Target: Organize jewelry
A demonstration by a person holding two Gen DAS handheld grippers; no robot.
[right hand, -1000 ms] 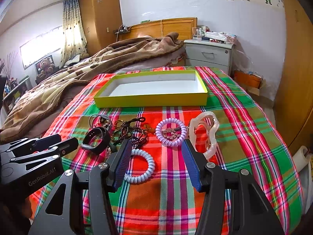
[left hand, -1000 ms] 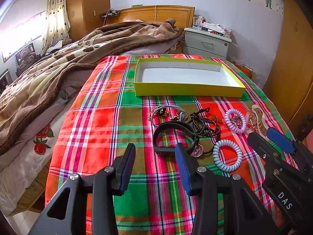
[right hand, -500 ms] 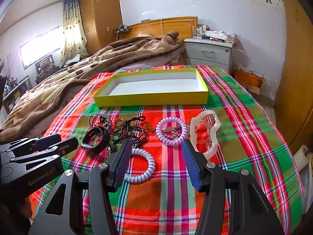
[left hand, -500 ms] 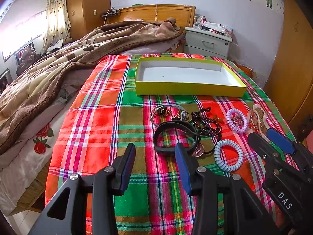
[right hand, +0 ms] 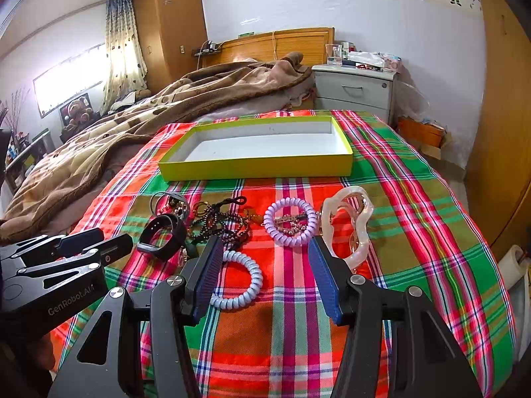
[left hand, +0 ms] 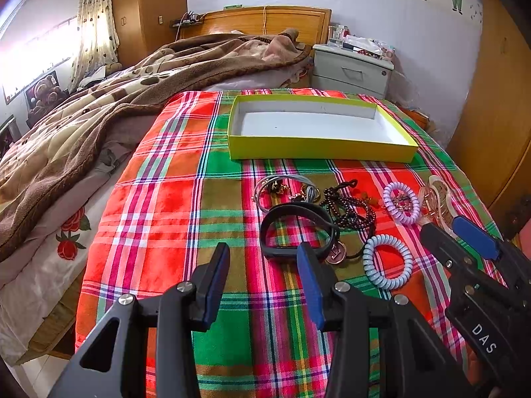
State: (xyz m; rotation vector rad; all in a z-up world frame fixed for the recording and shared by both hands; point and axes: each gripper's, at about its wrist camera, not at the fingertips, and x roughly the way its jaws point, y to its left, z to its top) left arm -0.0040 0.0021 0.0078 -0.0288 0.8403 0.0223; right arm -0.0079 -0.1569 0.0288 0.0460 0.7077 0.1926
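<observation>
Nearest the tongs: right gripper [right hand: 262,280], jaws wide, empty, directly above pale blue spiral hair tie [right hand: 237,282]; left gripper [left hand: 262,282], likewise wide, empty, nearer black wristband [left hand: 298,229]. Beyond: empty yellow shallow cardboard tray [right hand: 255,167].

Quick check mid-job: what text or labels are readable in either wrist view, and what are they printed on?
"DAS" on the black body of the right tongs, seen from the left wrist.
"GenRobot.AI" on the black body of the left tongs, seen from the right wrist.
Items on the nightstand: too small to read.
</observation>
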